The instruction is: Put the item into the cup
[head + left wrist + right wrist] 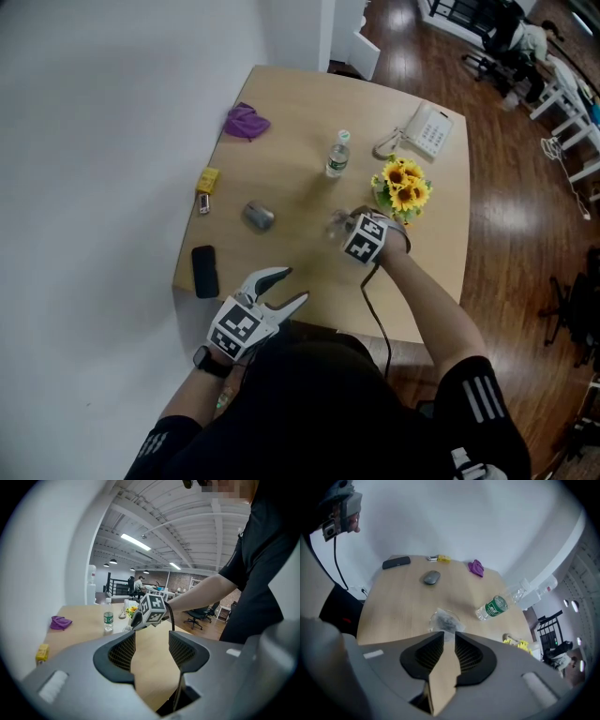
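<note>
A clear cup (pixel 434 620) stands on the wooden table (pixel 291 122), and in the head view the cup (pixel 337 224) is a faint glassy shape. A crumpled clear packet with dark contents (pixel 449 620) sits in its mouth. My right gripper (pixel 449 634) hovers just over the cup rim, with a narrow gap between its jaws and only table showing through the gap. In the head view the right gripper (pixel 349 218) is at the table's middle right. My left gripper (pixel 292 284) waits open and empty at the near edge; in its own view, the left gripper (pixel 152 637) faces the right one.
A water bottle (pixel 337 155) stands behind the cup, sunflowers (pixel 403 187) and a white telephone (pixel 427 129) to the right. A grey mouse (pixel 259 216), black phone (pixel 204 270), yellow item (pixel 207 180) and purple cloth (pixel 246 122) lie on the left side.
</note>
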